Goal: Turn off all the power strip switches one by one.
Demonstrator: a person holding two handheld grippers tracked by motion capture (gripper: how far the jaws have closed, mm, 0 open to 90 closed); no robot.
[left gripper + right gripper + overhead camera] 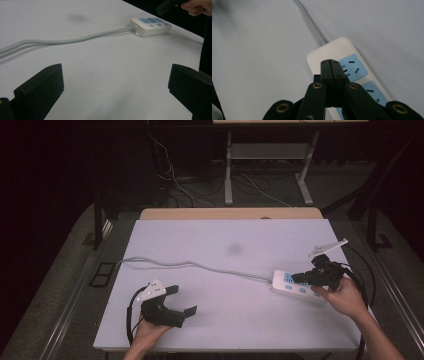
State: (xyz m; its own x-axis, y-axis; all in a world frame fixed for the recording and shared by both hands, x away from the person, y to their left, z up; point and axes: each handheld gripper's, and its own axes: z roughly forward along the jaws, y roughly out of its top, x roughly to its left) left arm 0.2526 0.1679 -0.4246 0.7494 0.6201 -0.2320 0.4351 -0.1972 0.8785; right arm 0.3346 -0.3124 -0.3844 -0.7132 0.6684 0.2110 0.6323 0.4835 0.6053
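The table [220, 245] has a smooth, matt white top with a bare wooden edge at its far side. The power strip [329, 53] looks like smooth, faintly glossy white plastic with matt blue socket faces; its cord [75, 40] is smooth grey sheathing. The right gripper [330, 65] is matt black plastic set with brass-coloured rivets.

a white table [220, 245] stands on grey carpet [65, 285], with a strip of wooden edge [230, 213] showing along its far side. beyond it the room falls into near darkness, where a pale metal frame with two legs [228, 175] rises beside loose cables on the floor [175, 180]. a faint grey smudge [234, 249] marks the tabletop.
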